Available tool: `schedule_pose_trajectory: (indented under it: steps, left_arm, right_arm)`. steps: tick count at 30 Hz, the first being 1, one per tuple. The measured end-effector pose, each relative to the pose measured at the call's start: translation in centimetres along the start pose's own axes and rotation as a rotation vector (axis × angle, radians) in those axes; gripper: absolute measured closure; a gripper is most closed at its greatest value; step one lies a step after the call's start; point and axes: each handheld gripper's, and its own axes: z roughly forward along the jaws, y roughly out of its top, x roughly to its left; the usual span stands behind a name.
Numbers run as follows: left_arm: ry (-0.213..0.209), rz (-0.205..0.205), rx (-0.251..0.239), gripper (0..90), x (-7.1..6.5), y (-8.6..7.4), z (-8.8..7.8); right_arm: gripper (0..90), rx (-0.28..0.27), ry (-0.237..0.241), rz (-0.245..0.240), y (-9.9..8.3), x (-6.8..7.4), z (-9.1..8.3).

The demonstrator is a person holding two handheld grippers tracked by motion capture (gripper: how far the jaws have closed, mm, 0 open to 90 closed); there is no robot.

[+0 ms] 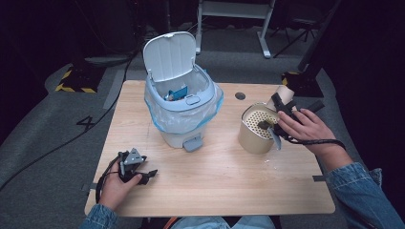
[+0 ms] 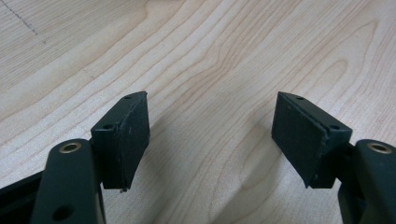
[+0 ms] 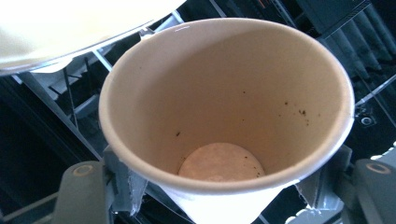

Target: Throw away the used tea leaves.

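Note:
A paper cup [image 3: 224,93] is clamped between the jaws of my right gripper [image 3: 223,186], its open mouth facing the camera, with a few dark specks inside. From above, the cup [image 1: 281,94] lies tilted in my right gripper [image 1: 285,109], just past the rim of a tan canister [image 1: 252,138]. The canister has a perforated strainer top [image 1: 260,117] with a dark lump on it. My left gripper [image 1: 150,174] rests near the table's front left corner. Its jaws stand wide apart over bare wood [image 2: 212,135].
A pale blue pedal bin [image 1: 184,107] stands at the back middle of the wooden table [image 1: 215,181]. Its lid [image 1: 169,55] is up, it has a plastic liner, and there is rubbish inside. A few crumbs [image 1: 267,160] lie beside the canister. A round cable hole [image 1: 240,95] sits behind it.

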Motion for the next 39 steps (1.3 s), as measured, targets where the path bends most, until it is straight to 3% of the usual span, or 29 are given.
schedule_pose_trajectory:
  steps: [7,11,13,14,15,19,21,23,25,26,28,29,30,33,34,35,36,37,38,39]
  left_arm:
    - [0.0,0.0,0.0,28.4,0.0,0.0,0.0]
    - [0.0,0.0,0.0,28.4,0.0,0.0,0.0]
    - [0.0,0.0,0.0,28.3,0.0,0.0,0.0]
    - [0.0,0.0,0.0,28.4,0.0,0.0,0.0]
    - [0.0,0.0,0.0,28.3,0.0,0.0,0.0]
    - [0.0,0.0,0.0,28.3,0.0,0.0,0.0]
    - [0.0,0.0,0.0,28.4,0.0,0.0,0.0]
    - [0.0,0.0,0.0,28.4,0.0,0.0,0.0]
    - [0.0,0.0,0.0,28.4,0.0,0.0,0.0]
    - [0.0,0.0,0.0,28.4,0.0,0.0,0.0]
    - [0.0,0.0,0.0,28.3,0.0,0.0,0.0]
    - [0.0,0.0,0.0,28.3,0.0,0.0,0.0]
    - [0.0,0.0,0.0,28.4,0.0,0.0,0.0]
    - [0.001,0.0,0.0,28.4,0.0,0.0,0.0]
    - [0.001,0.0,0.0,28.4,0.0,0.0,0.0]
    - [0.0,0.0,0.0,28.4,0.0,0.0,0.0]
    - [0.0,0.0,0.0,28.4,0.0,0.0,0.0]
    - [0.0,0.0,0.0,28.4,0.0,0.0,0.0]
    - [0.0,0.0,0.0,28.4,0.0,0.0,0.0]
    - [0.0,0.0,0.0,28.4,0.0,0.0,0.0]
  right_arm:
    - [30.3,0.007,-0.013,-0.019,-0.1,-0.1,-0.1]
    - [30.2,0.003,-0.012,0.004,-0.1,-0.2,-0.1]
    - [30.1,-0.005,-0.008,0.026,-0.2,-0.2,-0.1]
    - [30.0,-0.025,0.012,0.105,-0.5,-0.2,-0.1]
    - [29.9,-0.036,0.016,0.14,-0.6,-0.1,0.1]
    - [29.9,-0.037,0.021,0.156,-0.9,-0.1,0.1]
    - [29.7,-0.054,0.028,0.202,-1.2,-0.1,0.1]
    - [29.7,-0.055,0.031,0.215,-1.4,-0.1,0.1]
    - [29.6,-0.078,0.055,0.313,-1.9,0.0,0.1]
    - [29.6,-0.078,0.055,0.313,-1.9,0.0,0.1]
    - [29.5,-0.125,0.099,0.479,-2.6,0.2,0.2]
    - [29.5,-0.125,0.099,0.479,-2.6,0.2,0.2]
    - [29.5,-0.154,0.127,0.606,-3.3,0.4,0.3]
    - [29.3,-0.205,0.187,0.833,-4.3,0.6,0.5]
    - [29.3,-0.205,0.187,0.833,-4.3,0.6,0.5]
    - [29.2,-0.244,0.214,0.957,-5.0,0.9,0.6]
    - [29.2,-0.244,0.214,0.957,-5.0,0.9,0.6]
    - [29.2,-0.261,0.225,1.011,-5.3,1.0,0.7]
    - [29.2,-0.31,0.27,1.159,-5.8,1.4,0.8]
    - [29.2,-0.31,0.27,1.159,-5.8,1.4,0.8]
